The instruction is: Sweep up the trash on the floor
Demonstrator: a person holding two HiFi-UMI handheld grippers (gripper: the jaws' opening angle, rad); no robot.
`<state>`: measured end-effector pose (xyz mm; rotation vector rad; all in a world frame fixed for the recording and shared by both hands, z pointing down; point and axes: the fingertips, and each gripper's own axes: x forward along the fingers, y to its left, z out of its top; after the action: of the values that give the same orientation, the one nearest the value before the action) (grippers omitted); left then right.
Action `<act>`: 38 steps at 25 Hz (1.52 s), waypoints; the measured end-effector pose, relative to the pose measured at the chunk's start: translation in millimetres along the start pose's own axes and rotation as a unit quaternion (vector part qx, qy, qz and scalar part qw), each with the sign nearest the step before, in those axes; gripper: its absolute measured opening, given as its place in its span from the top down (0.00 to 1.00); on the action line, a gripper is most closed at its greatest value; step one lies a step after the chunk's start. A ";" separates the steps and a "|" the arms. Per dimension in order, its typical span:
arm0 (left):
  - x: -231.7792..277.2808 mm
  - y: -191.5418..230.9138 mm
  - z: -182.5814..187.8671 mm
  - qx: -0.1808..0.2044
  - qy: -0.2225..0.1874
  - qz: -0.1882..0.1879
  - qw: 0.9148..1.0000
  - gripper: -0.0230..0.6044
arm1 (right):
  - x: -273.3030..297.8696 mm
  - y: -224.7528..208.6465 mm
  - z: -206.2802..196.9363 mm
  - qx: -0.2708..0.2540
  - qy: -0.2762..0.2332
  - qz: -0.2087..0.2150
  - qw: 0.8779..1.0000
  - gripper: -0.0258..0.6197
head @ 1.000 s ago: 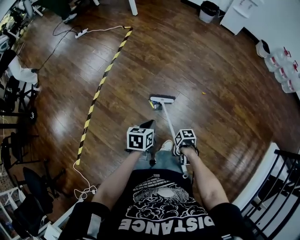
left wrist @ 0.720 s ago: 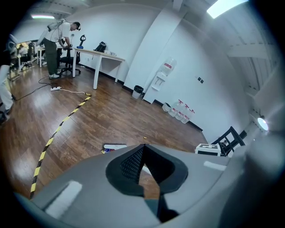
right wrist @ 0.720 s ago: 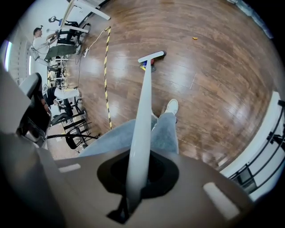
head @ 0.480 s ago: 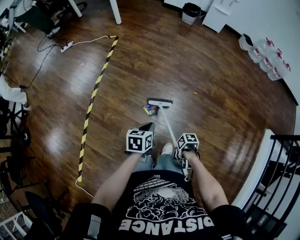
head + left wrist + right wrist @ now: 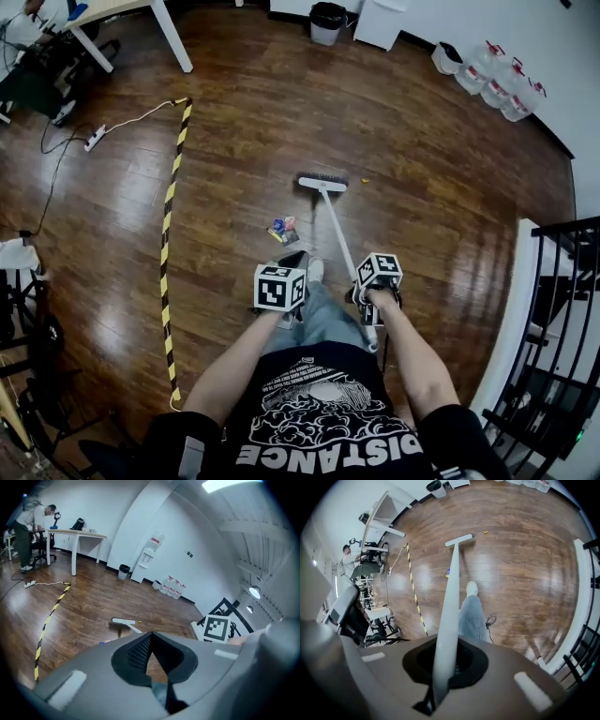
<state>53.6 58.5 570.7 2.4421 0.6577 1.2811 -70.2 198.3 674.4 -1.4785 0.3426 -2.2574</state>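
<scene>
One yellow-and-black tape line (image 5: 167, 244) runs near to far down the left of the wooden floor (image 5: 441, 206), with one white power strip (image 5: 94, 141) further left. Right of the tape lies the trash (image 5: 280, 228), one small heap of coloured scraps, just to the left of the broom's handle and nearer than its head. The left gripper (image 5: 150, 637) hangs near the heap with its jaw tips pressed together and nothing between them. The one broom (image 5: 339, 234) stands slanted, its brush head resting on the floor at the far end. The right gripper (image 5: 445, 663) is clamped around the white handle. A single orange scrap (image 5: 365, 181) lies just right of the brush head. One black bin (image 5: 327, 16) stands at the far wall.
</scene>
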 end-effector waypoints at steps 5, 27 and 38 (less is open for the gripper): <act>30.5 -8.1 27.5 0.036 0.021 -0.019 0.999 0.96 | -23.2 -10.5 48.9 0.036 -0.032 0.011 0.999 0.96; 117.2 30.4 126.6 0.057 0.104 0.009 0.993 0.96 | -94.2 -94.0 242.7 0.221 -0.077 0.065 0.970 0.96; 113.3 43.1 109.7 0.045 0.103 0.006 0.994 0.96 | -43.0 -63.1 204.6 0.202 -0.028 0.071 0.976 0.96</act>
<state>211.9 75.6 608.1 2.4065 0.7700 1.5559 118.6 278.8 748.9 -1.2568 -0.0311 -2.0174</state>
